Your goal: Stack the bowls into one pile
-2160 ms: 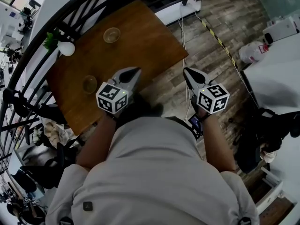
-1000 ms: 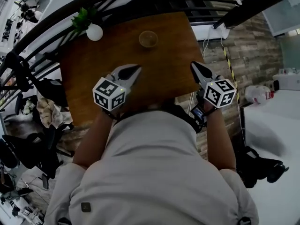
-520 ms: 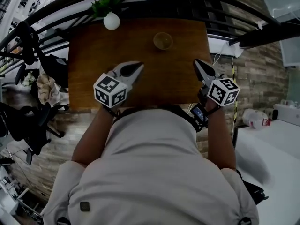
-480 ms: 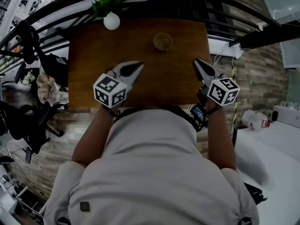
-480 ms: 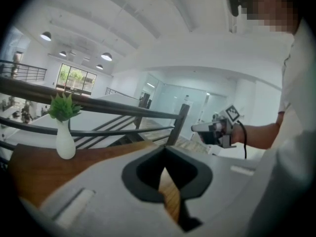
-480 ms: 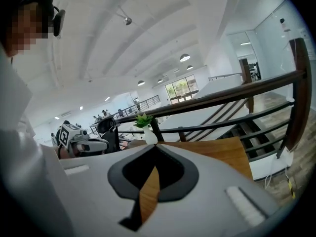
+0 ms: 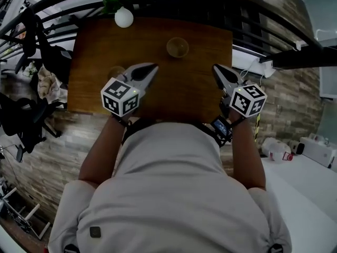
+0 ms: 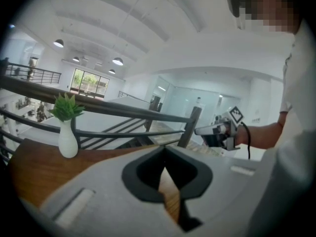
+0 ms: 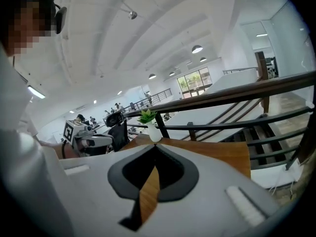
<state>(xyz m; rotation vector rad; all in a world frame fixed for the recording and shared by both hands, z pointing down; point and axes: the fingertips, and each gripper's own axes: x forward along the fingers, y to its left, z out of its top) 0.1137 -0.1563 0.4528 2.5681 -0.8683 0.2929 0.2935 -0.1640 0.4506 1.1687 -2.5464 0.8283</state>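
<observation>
left tongs shut, empty, over near-left of table, right tongs shut, empty, over near-right, first bowl far centre, second bowl just beside left tongs, partly hidden, bowls well apart, vase far-left corner

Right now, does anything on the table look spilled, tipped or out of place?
Nothing stands out. One bowl sits upright on the table; the second bowl, apart from it, is partly hidden by the left hand-held gripper. The vase stands upright at the far corner.
</observation>
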